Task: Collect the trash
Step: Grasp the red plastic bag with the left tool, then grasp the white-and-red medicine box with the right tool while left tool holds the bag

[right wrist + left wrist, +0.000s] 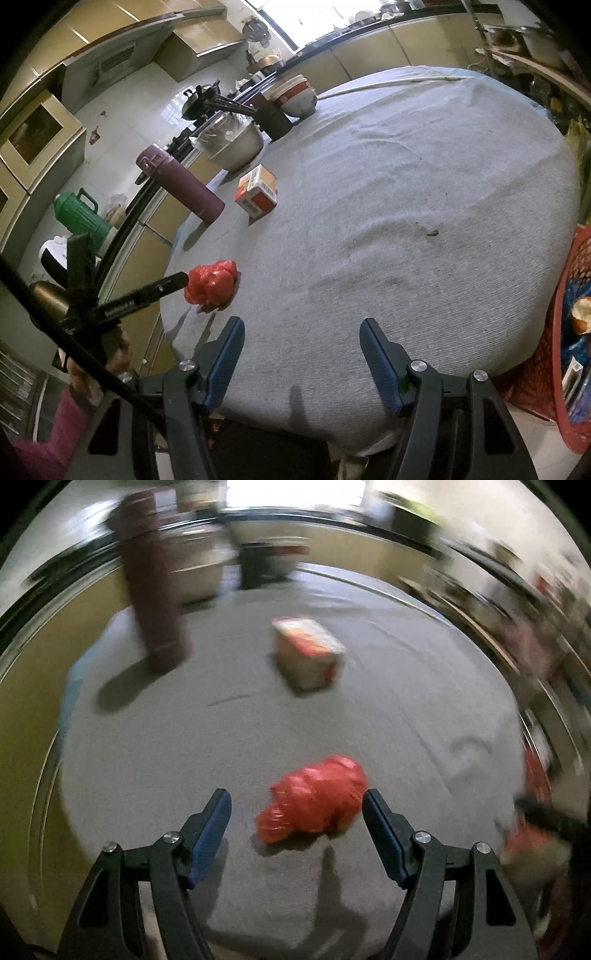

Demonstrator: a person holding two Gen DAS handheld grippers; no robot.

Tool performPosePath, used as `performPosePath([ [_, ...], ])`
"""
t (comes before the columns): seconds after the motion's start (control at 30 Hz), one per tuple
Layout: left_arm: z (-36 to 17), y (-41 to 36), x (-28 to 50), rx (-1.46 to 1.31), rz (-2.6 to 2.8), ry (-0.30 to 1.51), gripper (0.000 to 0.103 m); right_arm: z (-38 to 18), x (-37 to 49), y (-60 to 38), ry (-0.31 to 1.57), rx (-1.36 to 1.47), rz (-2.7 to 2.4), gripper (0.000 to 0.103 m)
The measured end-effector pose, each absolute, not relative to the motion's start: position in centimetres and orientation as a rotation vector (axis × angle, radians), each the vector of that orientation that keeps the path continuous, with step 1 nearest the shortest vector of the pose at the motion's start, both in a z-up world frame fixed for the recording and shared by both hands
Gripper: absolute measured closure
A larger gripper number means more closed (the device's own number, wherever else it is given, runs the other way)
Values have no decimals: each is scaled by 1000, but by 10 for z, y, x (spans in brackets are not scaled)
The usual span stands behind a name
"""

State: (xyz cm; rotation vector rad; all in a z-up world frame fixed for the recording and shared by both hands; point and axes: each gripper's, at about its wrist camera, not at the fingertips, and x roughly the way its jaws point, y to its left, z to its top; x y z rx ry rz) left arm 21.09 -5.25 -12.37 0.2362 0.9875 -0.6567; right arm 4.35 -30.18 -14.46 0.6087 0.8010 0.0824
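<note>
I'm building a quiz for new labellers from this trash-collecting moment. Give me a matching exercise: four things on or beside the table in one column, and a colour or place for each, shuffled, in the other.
Things:
1. crumpled plastic bag
2. flask
3. small carton
4. mesh basket

Descriptions:
A. purple, lying on its side near the table's left edge
B. red, standing off the table at the right edge of the right wrist view
C. red, just ahead of the left gripper
D. orange and white, beside the flask

Pairs: 1-C, 2-A, 3-D, 4-B
</note>
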Motion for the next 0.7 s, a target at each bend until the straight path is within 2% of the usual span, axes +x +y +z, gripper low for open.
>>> performPosePath([
  [0.2,-141,-61,229,353,-845,1050,29,-143,43,-300,803,609,82,34],
  [0.43,-153,-88,228,503,-943,1020,29,-140,50,-292,811,575,88,34],
  [0.47,-155,-89,228,501,-944,1020,30,-137,53,-291,809,565,91,34],
  [0.5,-155,-88,227,488,-946,1016,38,-134,55,-291,807,555,93,34],
  [0.57,-156,-83,227,457,-948,1014,42,-128,65,-290,800,526,97,34],
  [0.7,-155,-65,230,338,-918,1012,60,-116,104,-287,793,504,130,34],
])
